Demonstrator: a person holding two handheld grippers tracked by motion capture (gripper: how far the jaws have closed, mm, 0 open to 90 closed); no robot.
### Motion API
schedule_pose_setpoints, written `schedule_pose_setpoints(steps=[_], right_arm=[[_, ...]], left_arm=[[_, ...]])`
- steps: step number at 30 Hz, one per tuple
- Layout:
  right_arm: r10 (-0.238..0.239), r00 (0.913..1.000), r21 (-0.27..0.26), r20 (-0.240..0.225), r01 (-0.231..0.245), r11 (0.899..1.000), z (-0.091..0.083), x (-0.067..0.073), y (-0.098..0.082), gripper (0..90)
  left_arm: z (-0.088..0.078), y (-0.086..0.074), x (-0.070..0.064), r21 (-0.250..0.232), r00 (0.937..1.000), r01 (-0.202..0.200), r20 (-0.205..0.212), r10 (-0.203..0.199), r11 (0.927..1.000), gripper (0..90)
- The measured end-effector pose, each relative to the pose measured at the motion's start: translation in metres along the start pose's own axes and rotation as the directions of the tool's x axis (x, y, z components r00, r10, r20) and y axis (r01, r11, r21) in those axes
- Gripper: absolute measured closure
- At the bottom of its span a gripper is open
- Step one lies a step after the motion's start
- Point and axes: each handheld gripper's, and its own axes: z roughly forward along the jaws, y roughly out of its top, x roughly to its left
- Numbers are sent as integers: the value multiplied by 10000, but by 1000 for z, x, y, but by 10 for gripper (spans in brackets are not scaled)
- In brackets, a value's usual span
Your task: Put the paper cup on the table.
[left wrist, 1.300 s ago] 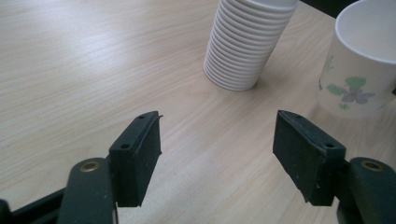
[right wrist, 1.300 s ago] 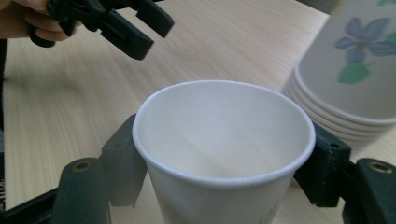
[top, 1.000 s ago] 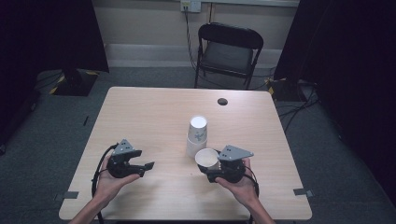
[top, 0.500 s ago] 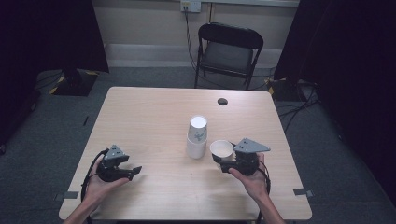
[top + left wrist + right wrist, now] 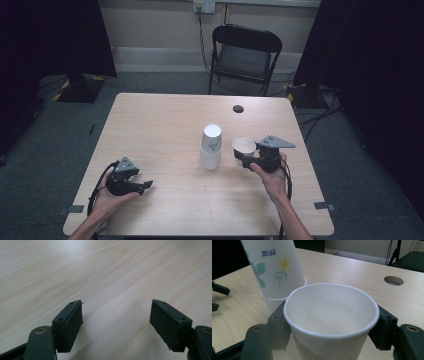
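Right gripper holds one paper cup pulled off the stack; set-down comes next.

Right fingers [image 5: 384, 326] clamp the upright paper cup [image 5: 331, 322] on both sides of its wall, right of centre in the high view, just beside the inverted cup stack [image 5: 211, 146]. Left gripper [image 5: 117, 322] at lower left: fingers spread, nothing between, low over the table [image 5: 165, 125]. Next move, I'd judge: lower the cup level onto bare table clear of the stack, then release. Print on the stack: flower pattern and a small blue mark, unreadable.

Upright paper cup [image 5: 332, 322] between hand-held gripper [image 5: 332, 327] jaws, flowered cup stack [image 5: 274, 272] just behind, on wooden table [image 5: 352, 272]
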Motion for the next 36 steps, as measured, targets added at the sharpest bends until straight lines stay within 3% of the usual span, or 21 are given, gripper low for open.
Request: schedule_pose_setpoints(steps=[4,8,16,21,28,36], right_arm=[[-116,9998,56,143,115,9999,7,-7,7,303],[216,9992,45,321,-218,9998,18,-17,10,298],[594,9964,168,606,-606,9980,38,-38,13,292],[545,9953,538,798,-589,9968,54,-44,12,290],[532,9923,863,1119,-631,9943,76,-48,6,288],[478,9894,715,1374,-580,9958,90,-44,-1,279]], left_arm=[[3,-1,0,-47,9999,-65,100,65,10000,233],[7,-3,-6,-141,9989,-388,-253,385,9991,170],[11,-4,-7,-435,9989,-292,-368,276,9986,109],[14,-2,-4,-173,9983,-183,-552,173,9997,35],[16,-1,-3,-134,9984,-137,-545,130,9998,0],[16,-1,-3,-138,9985,-124,-527,117,9998,0]])
